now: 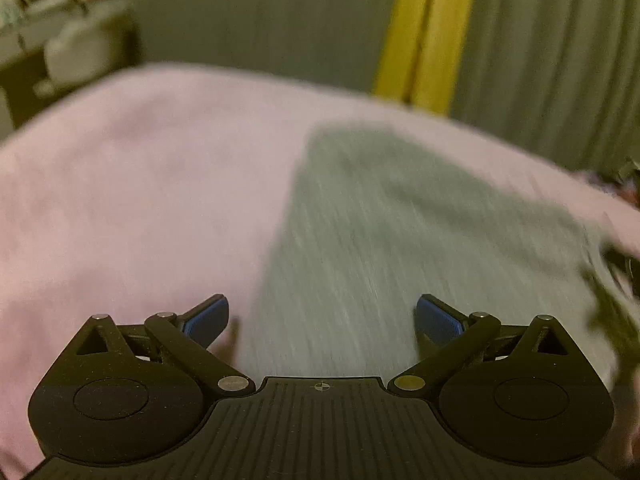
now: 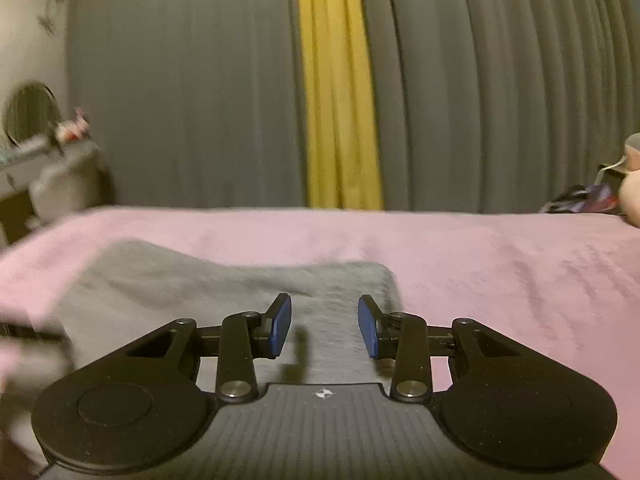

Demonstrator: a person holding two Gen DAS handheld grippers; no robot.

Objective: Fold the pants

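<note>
Grey pants (image 1: 400,240) lie flat on a pink blanket (image 1: 140,200). In the left wrist view, which is motion-blurred, my left gripper (image 1: 322,320) is wide open and empty, just above the pants' near part. In the right wrist view the pants (image 2: 224,280) spread left of centre on the pink blanket (image 2: 500,272). My right gripper (image 2: 324,326) is open and empty, low over the pants' right end.
Grey curtains (image 2: 180,100) with a yellow strip (image 2: 340,100) hang behind the bed. A side table with cluttered items (image 2: 44,168) stands at the far left. Dark and colourful objects (image 2: 584,196) lie at the far right edge.
</note>
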